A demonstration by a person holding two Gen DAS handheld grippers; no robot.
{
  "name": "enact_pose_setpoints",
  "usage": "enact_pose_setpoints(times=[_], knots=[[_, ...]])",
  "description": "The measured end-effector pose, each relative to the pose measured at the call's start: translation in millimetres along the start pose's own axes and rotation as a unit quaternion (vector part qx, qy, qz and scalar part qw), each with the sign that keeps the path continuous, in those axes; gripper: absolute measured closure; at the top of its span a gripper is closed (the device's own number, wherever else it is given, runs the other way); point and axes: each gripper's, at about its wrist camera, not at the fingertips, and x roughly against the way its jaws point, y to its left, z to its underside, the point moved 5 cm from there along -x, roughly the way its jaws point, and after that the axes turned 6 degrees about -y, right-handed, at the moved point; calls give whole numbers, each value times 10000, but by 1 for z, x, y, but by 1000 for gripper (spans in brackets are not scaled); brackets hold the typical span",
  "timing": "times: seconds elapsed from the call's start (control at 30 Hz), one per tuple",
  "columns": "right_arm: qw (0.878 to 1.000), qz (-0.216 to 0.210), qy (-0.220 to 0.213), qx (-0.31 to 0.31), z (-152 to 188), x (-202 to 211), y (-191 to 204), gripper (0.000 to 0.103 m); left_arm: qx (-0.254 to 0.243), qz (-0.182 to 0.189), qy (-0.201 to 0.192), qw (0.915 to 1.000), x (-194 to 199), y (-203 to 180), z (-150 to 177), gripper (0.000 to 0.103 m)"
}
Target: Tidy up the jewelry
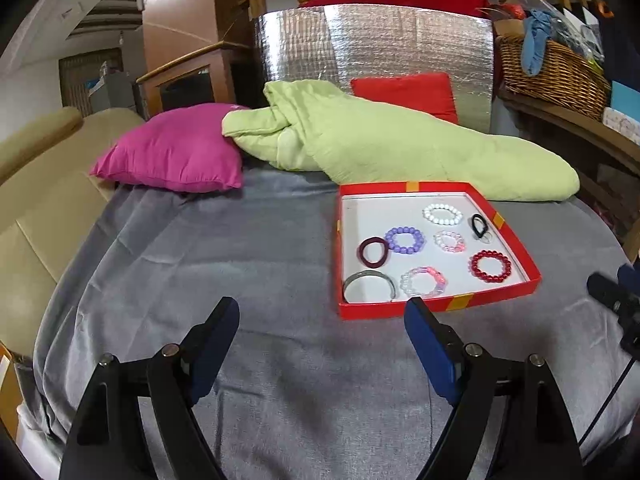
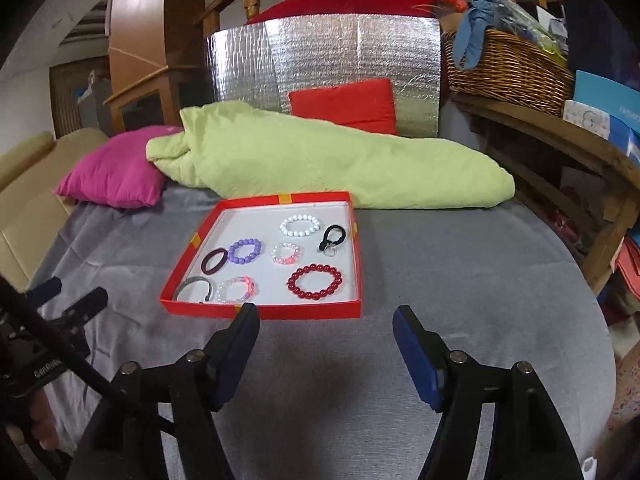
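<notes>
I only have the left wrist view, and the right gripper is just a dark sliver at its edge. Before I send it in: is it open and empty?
Observer: Yes. The right gripper is open, with only the grey cloth between its fingers.
Operator: Where is it aimed?
Observer: At the near wall of the red tray. Its left fingertip overlaps that wall just below the pink-and-clear bracelet.
Operator: Which piece lines up best with its gap?
Observer: The red bead bracelet, in the tray's near right part.
</notes>
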Motion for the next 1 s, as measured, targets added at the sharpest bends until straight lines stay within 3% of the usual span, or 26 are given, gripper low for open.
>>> enact_pose_setpoints(times=[0.2, 1.0], knots=[[9988, 47, 399, 265, 12, -21, 16, 30, 105, 12, 72, 9999, -10, 6, -1, 18], [9984, 137, 459, 293, 14, -26, 15, 30, 171, -353, 69, 9992, -13, 15, -2, 18]])
